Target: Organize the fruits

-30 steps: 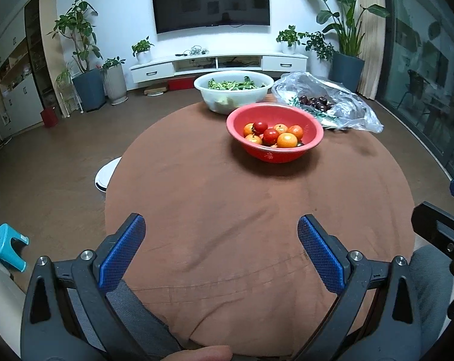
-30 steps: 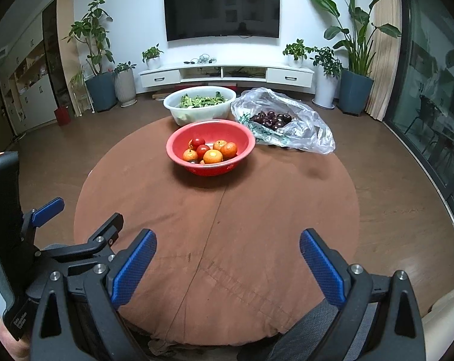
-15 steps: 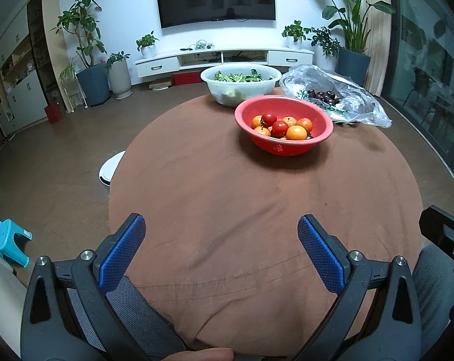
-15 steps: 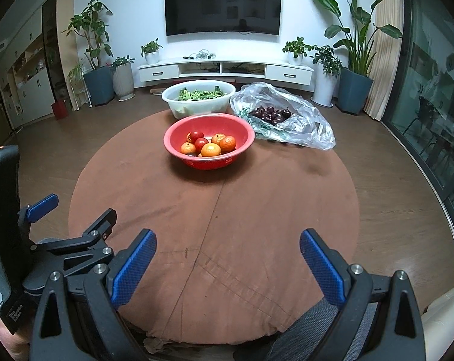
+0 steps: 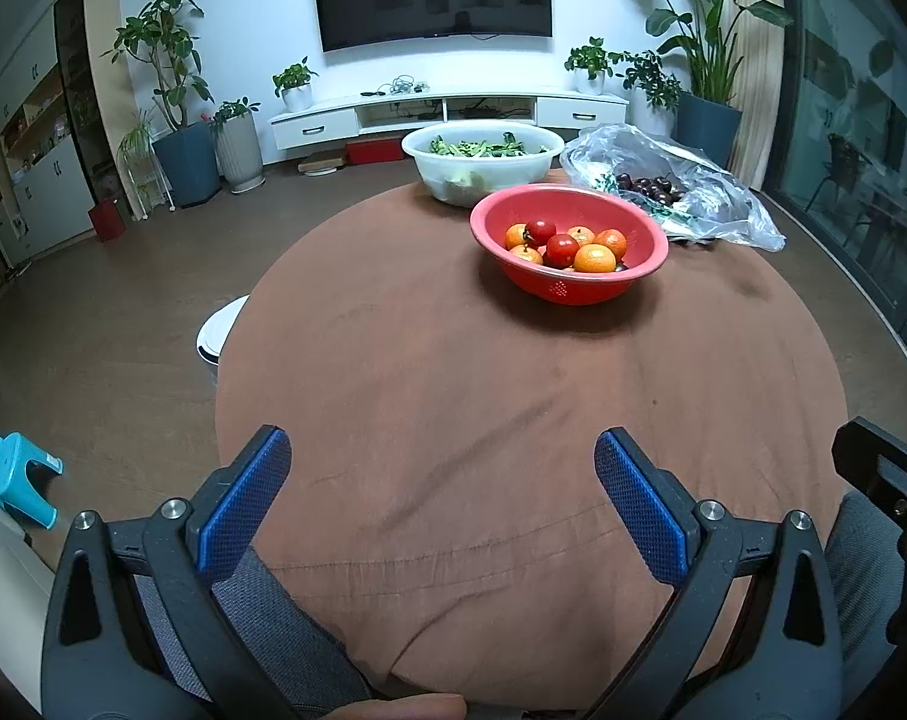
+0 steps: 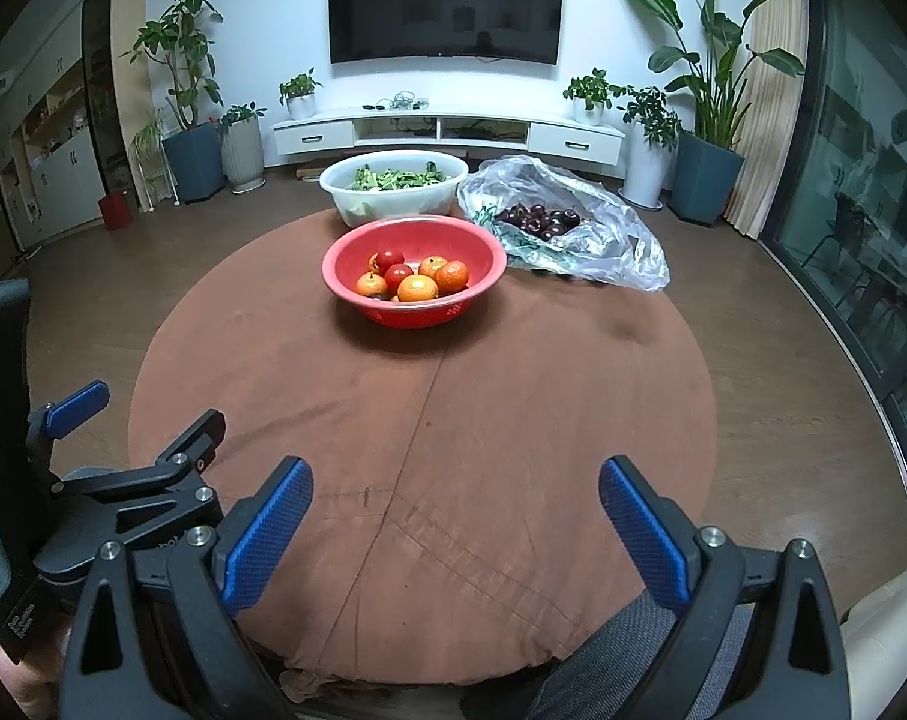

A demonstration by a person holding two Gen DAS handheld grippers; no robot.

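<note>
A red colander bowl [image 5: 645, 252] [image 6: 477, 294] holds several oranges [image 5: 594, 258] [image 6: 417, 288] and red tomatoes [image 5: 561, 249] [image 6: 398, 271] on the far half of a round brown-clothed table [image 5: 453, 396] [image 6: 453, 408]. Behind it to the right lies a clear plastic bag [image 5: 711, 180] [image 6: 609, 222] of dark cherries [image 5: 651, 187] [image 6: 540, 219]. My left gripper [image 5: 441, 480] hangs open over the table's near edge, nothing between its blue pads. My right gripper [image 6: 456, 510] is open too, with the left gripper's body [image 6: 123, 480] beside it at left.
A white basin of green vegetables [image 5: 483, 162] [image 6: 393, 183] stands behind the red bowl. Grey-trousered knees [image 5: 285, 618] show under the near table edge. On the floor at left are a white round stool [image 5: 219, 330] and a blue plastic stool [image 5: 21, 480].
Both grippers have drifted slightly forward and the views have tilted a little, so the red bowl sits lower in each view. Both stay open and hold nothing.
</note>
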